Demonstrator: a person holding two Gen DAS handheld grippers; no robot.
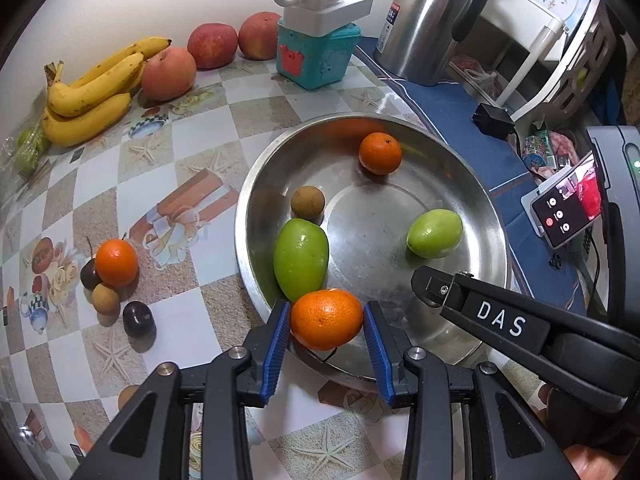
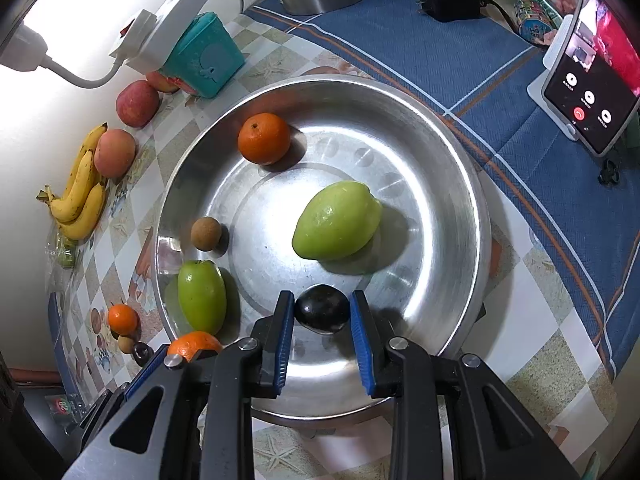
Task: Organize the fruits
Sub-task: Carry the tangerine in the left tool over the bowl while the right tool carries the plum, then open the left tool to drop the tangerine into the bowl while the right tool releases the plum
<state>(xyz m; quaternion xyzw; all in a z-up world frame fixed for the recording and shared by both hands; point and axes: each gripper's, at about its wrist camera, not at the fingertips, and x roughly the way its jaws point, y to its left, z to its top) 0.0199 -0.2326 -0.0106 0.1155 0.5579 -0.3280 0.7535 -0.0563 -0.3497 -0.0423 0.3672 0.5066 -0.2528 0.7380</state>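
Fruits here are small, round, smooth-skinned and bruisable, best pinched lightly across the middle. Left gripper (image 1: pixel 327 322) fingers clamp a tangerine (image 1: pixel 326 319) over the steel bowl (image 1: pixel 486 208) rim; right gripper (image 2: pixel 322 320) fingers bracket a dark plum (image 2: pixel 322 309), contact unclear.

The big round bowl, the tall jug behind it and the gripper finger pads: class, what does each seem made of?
Big round bowl: likely stainless steel, brushed and scuffed, mirroring the fruit.
Tall jug: seemingly polished steel with a black, probably plastic, handle.
Blue ribbed finger pads: look like rubber or soft plastic, matte; the exact material is unclear.
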